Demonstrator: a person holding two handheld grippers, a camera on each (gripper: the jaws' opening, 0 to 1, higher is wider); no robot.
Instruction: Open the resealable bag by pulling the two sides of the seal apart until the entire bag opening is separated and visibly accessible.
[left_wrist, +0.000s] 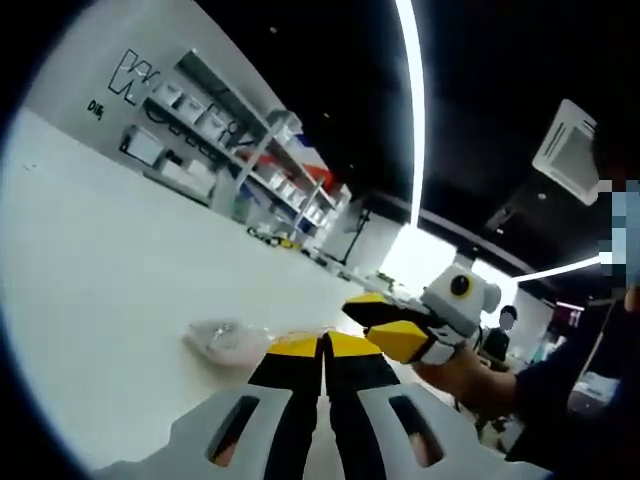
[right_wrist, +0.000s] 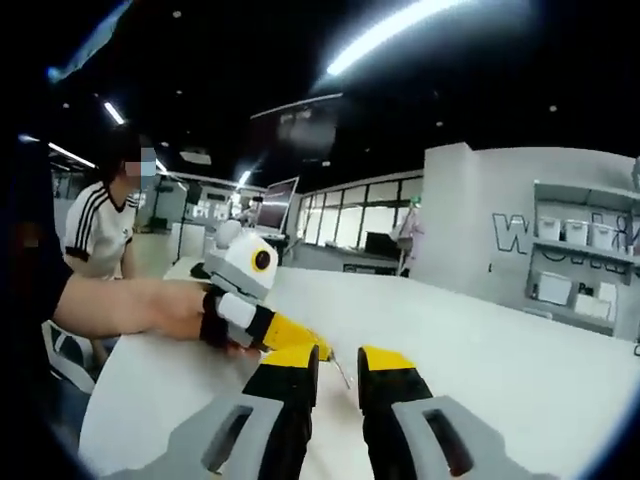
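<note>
- Your left gripper (left_wrist: 323, 352) rises from the bottom of the left gripper view with its two yellow-tipped jaws pressed together, no gap between them at the tips.
- The resealable bag (left_wrist: 228, 340) lies flat on the white tabletop (left_wrist: 120, 260), clear and crumpled, just beyond those jaw tips and off to their left in the picture.
- A thin edge of the bag runs in toward your closed jaw tips; whether the left gripper actually pinches it I cannot tell.
- Your right gripper (left_wrist: 385, 327) comes into the left gripper view from the right, its yellow and black jaws pointing toward the bag, close to the left gripper's tips.
- Your hand (left_wrist: 462, 372) wraps the right gripper's handle just behind that.
- In the right gripper view, your right gripper (right_wrist: 338, 362) shows a narrow gap between its jaws, slightly parted, nothing visibly clamped.
- A thin pale sliver sits in that gap; too small to say whether it is the bag.
- Your left gripper (right_wrist: 292, 335) reaches in from the left here, yellow tip almost touching the right gripper's left jaw.
- Shelving with white bins (left_wrist: 215, 125) stands along the wall beyond the tabletop.
- A person in a white shirt with dark stripes (right_wrist: 98, 232) stands at the far left of the right gripper view.
</note>
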